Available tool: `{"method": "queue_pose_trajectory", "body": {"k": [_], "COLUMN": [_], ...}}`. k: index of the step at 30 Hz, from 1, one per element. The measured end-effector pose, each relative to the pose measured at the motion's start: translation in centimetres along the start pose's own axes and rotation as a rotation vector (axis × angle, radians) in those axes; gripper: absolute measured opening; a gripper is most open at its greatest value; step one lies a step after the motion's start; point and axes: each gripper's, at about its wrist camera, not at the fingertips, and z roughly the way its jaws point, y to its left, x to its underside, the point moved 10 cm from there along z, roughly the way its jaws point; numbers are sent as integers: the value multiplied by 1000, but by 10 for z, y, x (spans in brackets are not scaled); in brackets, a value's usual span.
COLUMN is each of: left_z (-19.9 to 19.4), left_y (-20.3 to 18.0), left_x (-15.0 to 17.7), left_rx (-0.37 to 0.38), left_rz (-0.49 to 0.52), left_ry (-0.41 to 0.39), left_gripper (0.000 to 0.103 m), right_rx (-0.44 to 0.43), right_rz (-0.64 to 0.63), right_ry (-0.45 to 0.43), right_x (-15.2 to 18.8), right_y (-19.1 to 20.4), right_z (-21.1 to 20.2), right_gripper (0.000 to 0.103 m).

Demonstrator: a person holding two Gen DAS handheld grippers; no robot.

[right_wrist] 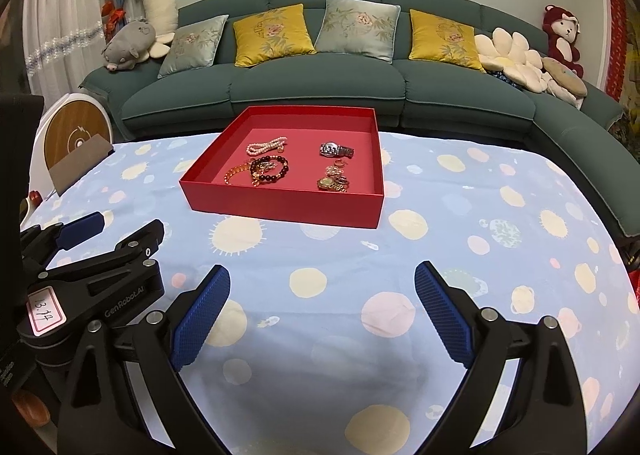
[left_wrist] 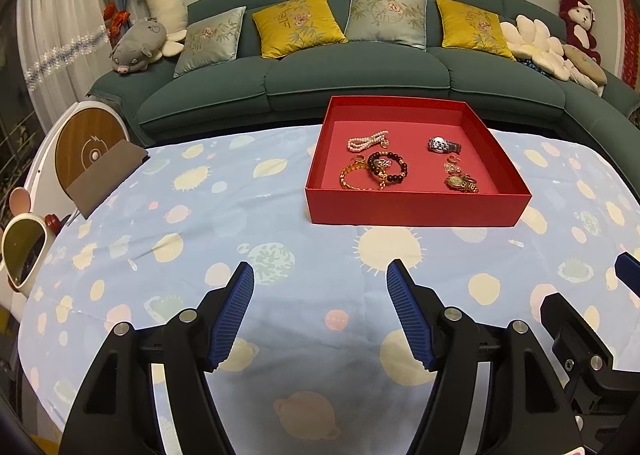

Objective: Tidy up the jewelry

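The left gripper (left_wrist: 320, 275) and right gripper (right_wrist: 322, 279) both gape wide and hold nothing; the shallow square red box (left_wrist: 416, 211) sits well apart at twelve o'clock on the spotted cloth (left_wrist: 280, 223). Inside lie a pearl strand (left_wrist: 367, 140), dark round-bead bracelet (left_wrist: 390, 167), gold chain (left_wrist: 354, 177) and steel watch (left_wrist: 443, 144).

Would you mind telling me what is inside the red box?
The red box holds a pearl bracelet, silver watch, dark bead bracelet, gold chain and gold watch. Anything beneath the tangled pieces is hidden.
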Motion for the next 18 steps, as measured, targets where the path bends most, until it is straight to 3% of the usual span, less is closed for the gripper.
{"method": "queue_pose_trajectory", "body": {"k": [18], "left_z": [-3], "left_y": [4], "left_x": [-1], "left_rx": [-40], "left_rz": [-14], "left_ry": [-21], "left_gripper": [69], "right_rx": [19], "right_rz": [9], "right_ry": [-8], "right_x": [-1], "right_y": [-2], "right_z": [-2], "right_gripper": [91]}}
